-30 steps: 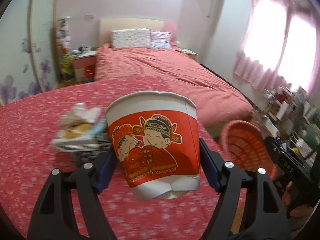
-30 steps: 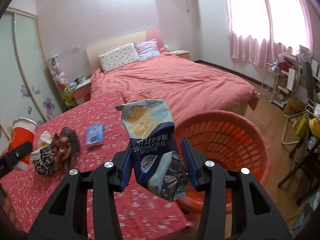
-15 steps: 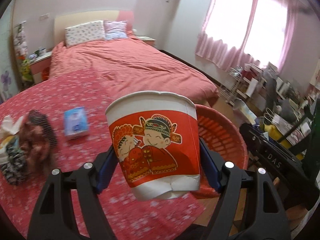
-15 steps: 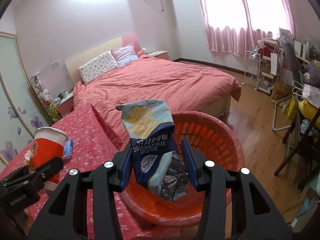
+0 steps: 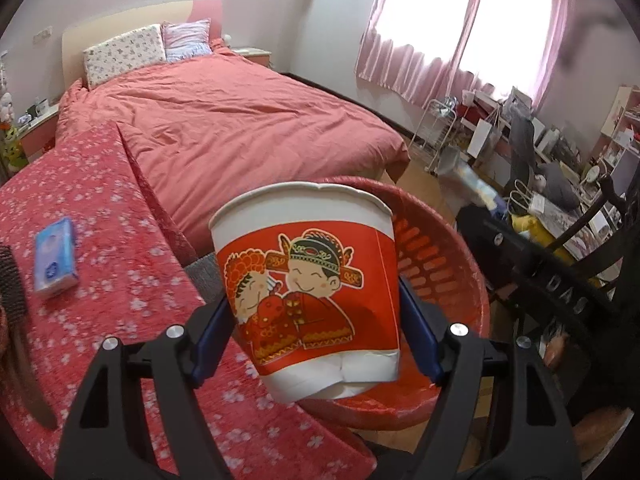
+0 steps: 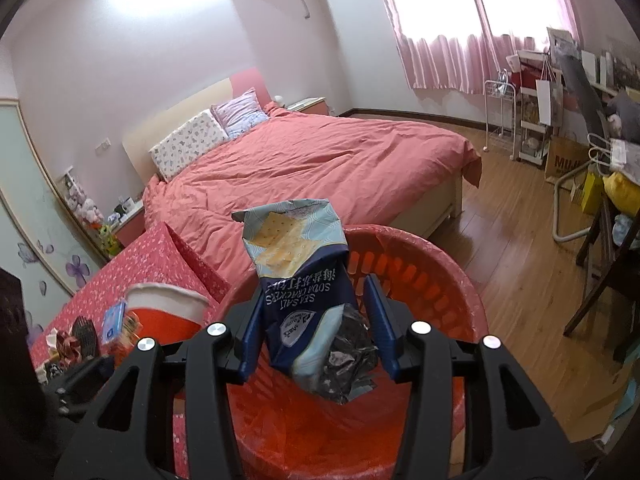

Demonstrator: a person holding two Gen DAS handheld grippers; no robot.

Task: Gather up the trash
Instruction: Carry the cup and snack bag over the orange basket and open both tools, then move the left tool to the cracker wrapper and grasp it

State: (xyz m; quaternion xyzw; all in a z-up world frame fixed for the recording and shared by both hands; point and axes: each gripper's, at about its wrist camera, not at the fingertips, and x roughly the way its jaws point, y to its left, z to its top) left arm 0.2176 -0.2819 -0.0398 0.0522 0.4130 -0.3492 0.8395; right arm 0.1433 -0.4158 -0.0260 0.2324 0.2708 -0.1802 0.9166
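cup (image 5: pixel 308 280) now nearer basket (image 5: pixel 440 264); cracker bag (image 6: pixel 308 292) now above its inside

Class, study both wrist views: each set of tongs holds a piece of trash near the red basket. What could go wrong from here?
1. The left tongs hold the paper cup by the red basket's near rim, partly over the tablecloth; released now, it might hit the rim and bounce out.
2. The cracker bag in the right tongs is torn open; crumbs may spill.
3. Both tongs crowd one basket and might collide.
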